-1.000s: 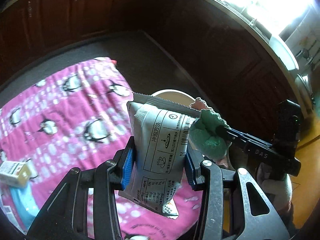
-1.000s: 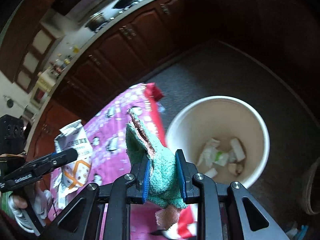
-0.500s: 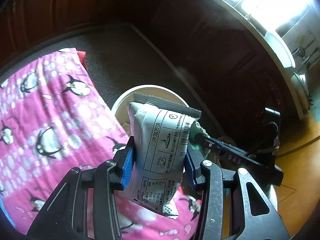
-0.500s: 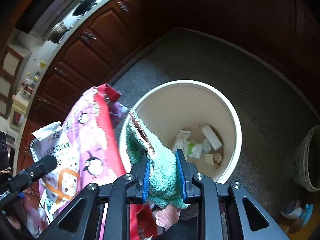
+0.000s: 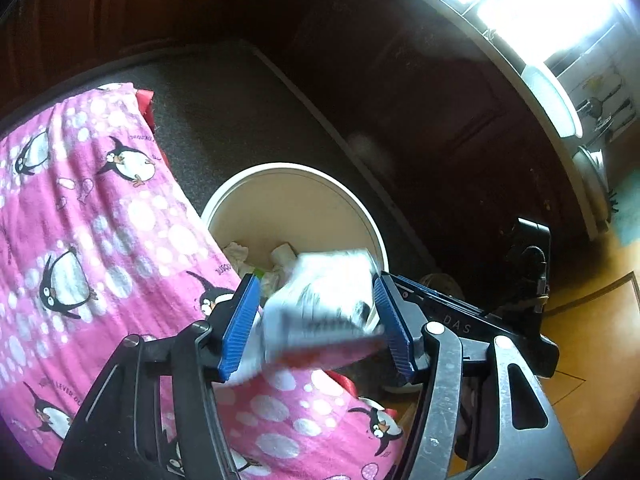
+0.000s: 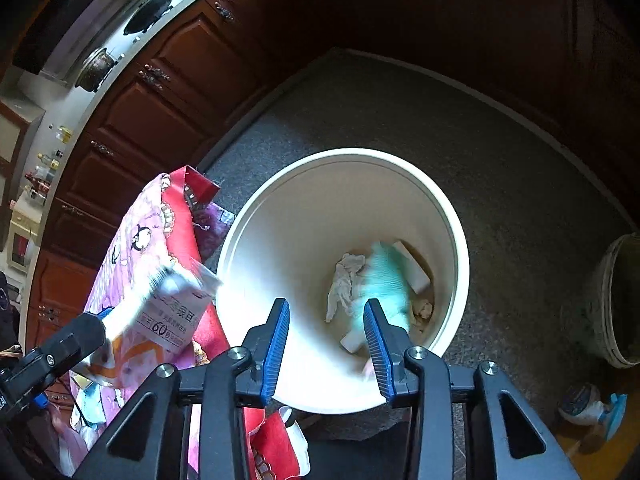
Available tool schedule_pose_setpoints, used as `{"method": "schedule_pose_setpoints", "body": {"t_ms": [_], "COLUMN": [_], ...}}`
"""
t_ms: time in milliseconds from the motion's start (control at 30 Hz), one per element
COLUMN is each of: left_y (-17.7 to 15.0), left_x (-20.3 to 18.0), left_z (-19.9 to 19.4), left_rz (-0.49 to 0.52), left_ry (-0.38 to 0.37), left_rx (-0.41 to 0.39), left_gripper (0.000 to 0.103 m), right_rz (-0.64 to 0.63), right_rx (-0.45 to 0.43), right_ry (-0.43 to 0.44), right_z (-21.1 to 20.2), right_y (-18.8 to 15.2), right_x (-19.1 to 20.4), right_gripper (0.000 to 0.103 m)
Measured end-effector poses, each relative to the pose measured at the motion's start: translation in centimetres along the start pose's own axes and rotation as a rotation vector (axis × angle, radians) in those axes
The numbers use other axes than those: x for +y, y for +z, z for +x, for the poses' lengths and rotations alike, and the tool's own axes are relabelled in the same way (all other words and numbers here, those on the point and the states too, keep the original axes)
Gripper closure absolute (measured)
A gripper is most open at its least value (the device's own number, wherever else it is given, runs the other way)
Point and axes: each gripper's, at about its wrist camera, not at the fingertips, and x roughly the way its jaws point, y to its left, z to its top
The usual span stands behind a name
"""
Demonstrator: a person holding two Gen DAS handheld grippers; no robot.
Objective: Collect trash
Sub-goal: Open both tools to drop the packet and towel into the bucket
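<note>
Over the white bin (image 6: 452, 248), my right gripper (image 6: 327, 344) fingers are spreading, the green cloth (image 6: 384, 280) falling blurred inside. My left gripper (image 5: 316, 328) fingers are opening around the motion-smeared grey packet (image 5: 320, 304); I'm not making out contact or print.

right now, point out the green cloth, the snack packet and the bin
green cloth (image 6: 384, 280), right wrist view, on its blurred middle inside the bin
snack packet (image 5: 320, 300), left wrist view, on its blurred printed face
bin (image 6: 456, 248), right wrist view, on its cream rim
</note>
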Motion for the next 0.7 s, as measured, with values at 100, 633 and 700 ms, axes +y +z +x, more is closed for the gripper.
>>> {"method": "schedule_pose_setpoints", "body": {"t_ms": [100, 633, 700], "left_y": [-0.3, -0.6, -0.4], "left_x": [0.3, 1.3, 1.4], "left_z": [-0.5, -3.1, -3.1], "left_rz": [0.006, -0.019, -0.012], "left_ry": [0.008, -0.021, -0.011], "left_rx": [-0.004, -0.049, -0.046], "left_gripper": [0.044, 0.036, 0.036], "right_rz": [-0.006, 0.001, -0.002], "right_rx": [0.004, -0.042, -0.046], "right_ry": [-0.003, -0.007, -0.007], "right_z": [-0.2, -2.2, -2.3], "right_y": [-0.2, 0.2, 0.2], "right_x": [0.1, 0.1, 0.3], "right_gripper": [0.066, 0.061, 0.061]}}
